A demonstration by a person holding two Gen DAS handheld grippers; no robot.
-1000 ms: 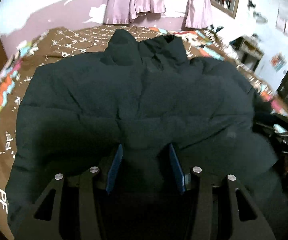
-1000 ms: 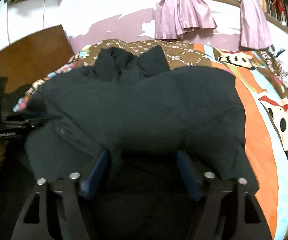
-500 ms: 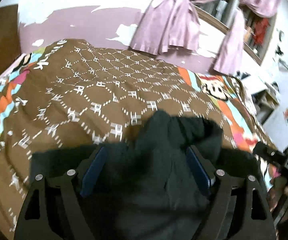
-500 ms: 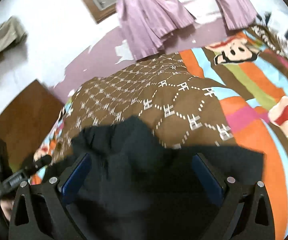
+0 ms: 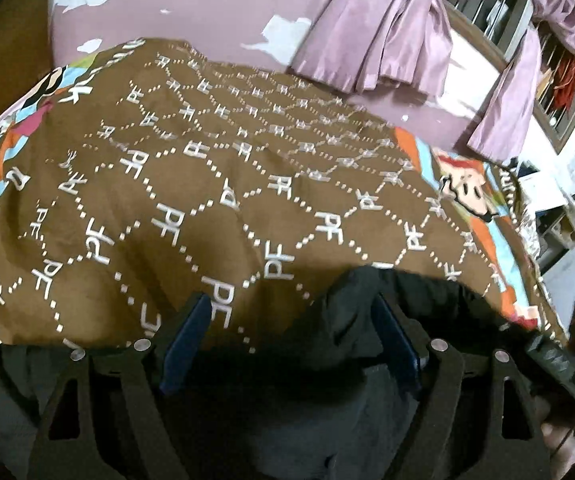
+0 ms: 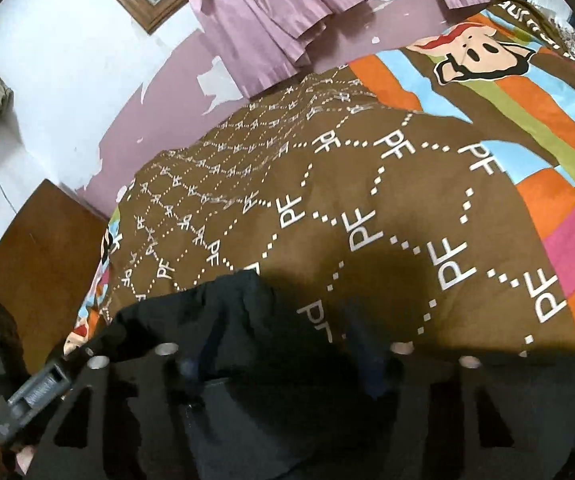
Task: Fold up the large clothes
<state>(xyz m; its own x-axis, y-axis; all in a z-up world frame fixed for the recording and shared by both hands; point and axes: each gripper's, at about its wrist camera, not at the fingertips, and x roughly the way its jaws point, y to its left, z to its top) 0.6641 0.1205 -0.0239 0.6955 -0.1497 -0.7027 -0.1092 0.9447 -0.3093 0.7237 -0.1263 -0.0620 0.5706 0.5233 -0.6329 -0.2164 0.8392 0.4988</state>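
Observation:
A large dark puffer jacket (image 5: 307, 400) lies on a brown patterned bedspread (image 5: 247, 184). Only its collar end shows, low in both views. My left gripper (image 5: 291, 344) hovers over that edge. Its blue pads (image 5: 185, 344) stand wide apart and are closing, with jacket and bedspread in the gap and nothing pressed. In the right wrist view the jacket (image 6: 247, 400) fills the bottom. My right gripper (image 6: 283, 368) is blurred and closing. Collar fabric lies between its fingers, and no grip shows.
Bare bedspread (image 6: 367, 200) stretches ahead to a purple wall with tied purple curtains (image 5: 387, 40). A wooden board (image 6: 35, 260) stands left of the bed and shelves (image 5: 555, 220) to its right. Each view catches the other gripper's body (image 5: 555, 364) (image 6: 35, 396) at its lower corner.
Both grippers have travelled forward over the jacket, from its body to its collar edge, rolling as they went. The left jaws spread wider. The right jaws spread, then narrowed.

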